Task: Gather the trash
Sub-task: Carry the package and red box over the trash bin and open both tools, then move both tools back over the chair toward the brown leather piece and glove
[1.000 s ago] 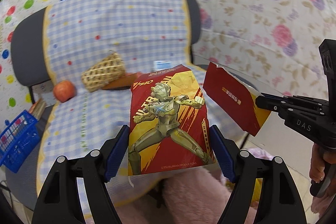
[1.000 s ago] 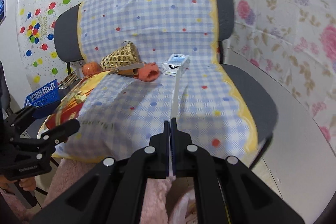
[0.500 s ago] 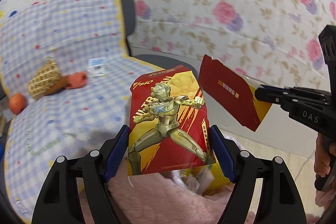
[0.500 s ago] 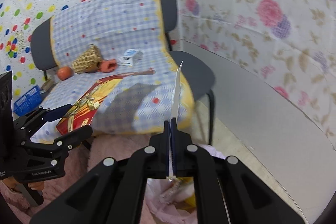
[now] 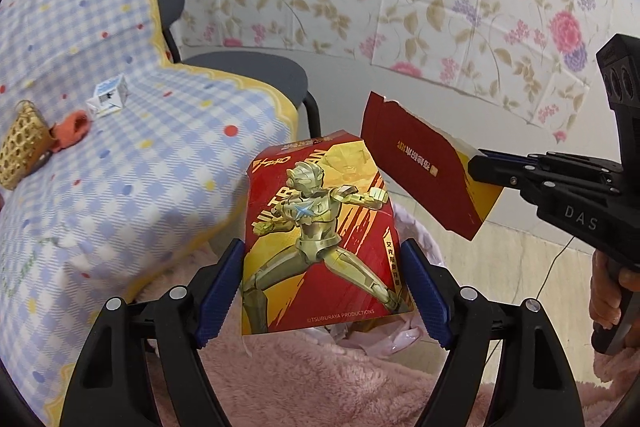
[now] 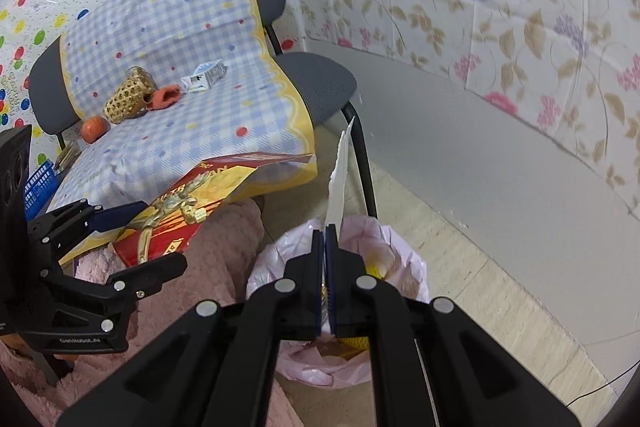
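A red-and-gold printed carton (image 5: 320, 239) is clamped across its width between the blue pads of the left gripper (image 5: 322, 287), jaws set wide on it. A flat red cardboard piece (image 5: 424, 167) is pinched edge-on in the right gripper (image 6: 325, 239), jaws nearly together. Both pieces are held in the air above a bin lined with a pink bag (image 6: 400, 259), which stands on the floor beside a chair draped in checked cloth (image 6: 192, 27).
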`<state>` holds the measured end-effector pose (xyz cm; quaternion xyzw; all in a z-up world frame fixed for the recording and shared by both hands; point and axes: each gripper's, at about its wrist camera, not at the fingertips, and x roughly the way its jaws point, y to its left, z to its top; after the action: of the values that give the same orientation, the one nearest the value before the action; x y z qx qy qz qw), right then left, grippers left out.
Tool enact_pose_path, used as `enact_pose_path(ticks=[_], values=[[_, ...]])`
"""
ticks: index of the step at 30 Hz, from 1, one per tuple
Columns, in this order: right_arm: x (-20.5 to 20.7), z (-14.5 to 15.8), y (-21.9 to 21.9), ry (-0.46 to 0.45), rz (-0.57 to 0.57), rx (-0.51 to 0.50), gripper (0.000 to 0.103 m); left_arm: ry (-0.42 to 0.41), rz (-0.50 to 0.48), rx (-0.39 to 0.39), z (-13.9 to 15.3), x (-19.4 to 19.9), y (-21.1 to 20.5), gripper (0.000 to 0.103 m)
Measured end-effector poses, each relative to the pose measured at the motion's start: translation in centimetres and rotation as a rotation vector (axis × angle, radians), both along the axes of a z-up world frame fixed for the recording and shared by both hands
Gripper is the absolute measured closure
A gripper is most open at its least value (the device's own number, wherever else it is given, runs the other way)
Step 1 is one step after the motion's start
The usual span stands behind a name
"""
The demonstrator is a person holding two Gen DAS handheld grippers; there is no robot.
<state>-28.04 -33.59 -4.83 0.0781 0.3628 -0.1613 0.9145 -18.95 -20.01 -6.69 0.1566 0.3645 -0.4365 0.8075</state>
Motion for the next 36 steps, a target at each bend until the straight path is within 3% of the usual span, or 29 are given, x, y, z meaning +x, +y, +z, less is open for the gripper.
enact_pose_path(ticks=[5,9,22,28,36], values=[[0.4,-1.0,-1.0,-0.002,-0.004,0.031,0.098,0.009,0.007,0.005,-0.2,0.4,-0.8,0.017],[0.6,-1.5,-1.7,-0.012,-0.015,0.046,0.075,0.023,0.031,0.013,-0.3,1.0,-0.9,0.016],[0.6,0.9,-1.2,-0.064,-0.008,0.019,0.071,-0.043,0.186,-0.050,2.5,2.7,3.5,0.016],[2.1,1.5,0.6,-0.074,0.053,0.023,0.070,-0.067,0.262,-0.058,3.3,3.8,6.1,0.016],[6.1,2.3,3.2,-0.078,0.142,0.035,0.058,-0.136,0.403,-0.055,5.0,6.1,10.7,0.016]])
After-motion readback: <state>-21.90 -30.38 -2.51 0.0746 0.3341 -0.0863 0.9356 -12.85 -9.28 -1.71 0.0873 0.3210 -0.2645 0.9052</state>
